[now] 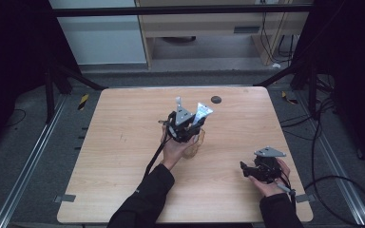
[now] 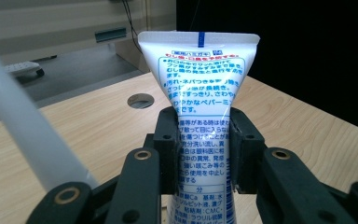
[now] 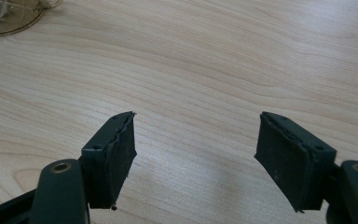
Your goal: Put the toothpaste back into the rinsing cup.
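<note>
left claw point(image 2: 204, 158) pinched white toothpaste tube point(image 2: 200, 88) upright, crimped end up, above clear cup point(image 1: 193, 145) mid-surface point(image 1: 123, 142). right claw point(image 3: 198, 158) spread, empty, idle near right edge. step judged: lowering tube into cup. next: centre over rim, then release.

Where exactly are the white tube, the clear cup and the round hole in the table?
white tube point(image 2: 200, 88), left gripper view, printed flat upper part above the jaws.
clear cup point(image 1: 193, 147), high view, its side wall below the left gripper.
round hole point(image 1: 216, 99), high view, its dark middle.
</note>
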Motion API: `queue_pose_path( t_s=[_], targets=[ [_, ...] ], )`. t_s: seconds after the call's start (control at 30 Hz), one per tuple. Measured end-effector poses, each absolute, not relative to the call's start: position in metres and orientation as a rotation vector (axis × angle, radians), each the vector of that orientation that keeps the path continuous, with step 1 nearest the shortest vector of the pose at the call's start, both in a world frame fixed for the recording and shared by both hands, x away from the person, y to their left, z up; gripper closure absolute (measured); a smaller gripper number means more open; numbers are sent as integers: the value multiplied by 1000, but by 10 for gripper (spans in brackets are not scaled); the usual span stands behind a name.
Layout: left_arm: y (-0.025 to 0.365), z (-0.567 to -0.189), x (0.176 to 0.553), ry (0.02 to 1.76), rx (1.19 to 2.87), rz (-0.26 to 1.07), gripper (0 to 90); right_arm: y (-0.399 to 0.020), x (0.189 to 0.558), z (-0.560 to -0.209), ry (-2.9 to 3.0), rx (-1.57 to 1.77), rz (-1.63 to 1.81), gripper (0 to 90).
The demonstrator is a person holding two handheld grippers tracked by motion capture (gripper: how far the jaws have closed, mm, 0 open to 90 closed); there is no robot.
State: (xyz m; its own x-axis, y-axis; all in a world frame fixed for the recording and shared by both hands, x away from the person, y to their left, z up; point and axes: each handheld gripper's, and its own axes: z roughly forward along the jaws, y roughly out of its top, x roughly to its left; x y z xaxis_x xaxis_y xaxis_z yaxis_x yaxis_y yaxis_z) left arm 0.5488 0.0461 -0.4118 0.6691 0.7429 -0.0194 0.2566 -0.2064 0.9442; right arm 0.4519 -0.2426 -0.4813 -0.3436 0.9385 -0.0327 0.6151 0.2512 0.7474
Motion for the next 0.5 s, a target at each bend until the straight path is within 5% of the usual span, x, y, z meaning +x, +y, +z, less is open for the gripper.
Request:
queue_pose_path(
  t_s=[0.5],
  targets=[
    [54, -412, 541, 769, 1791, 547, 672, -243, 451, -481, 2051, 1413, 890, 282]
  ],
)
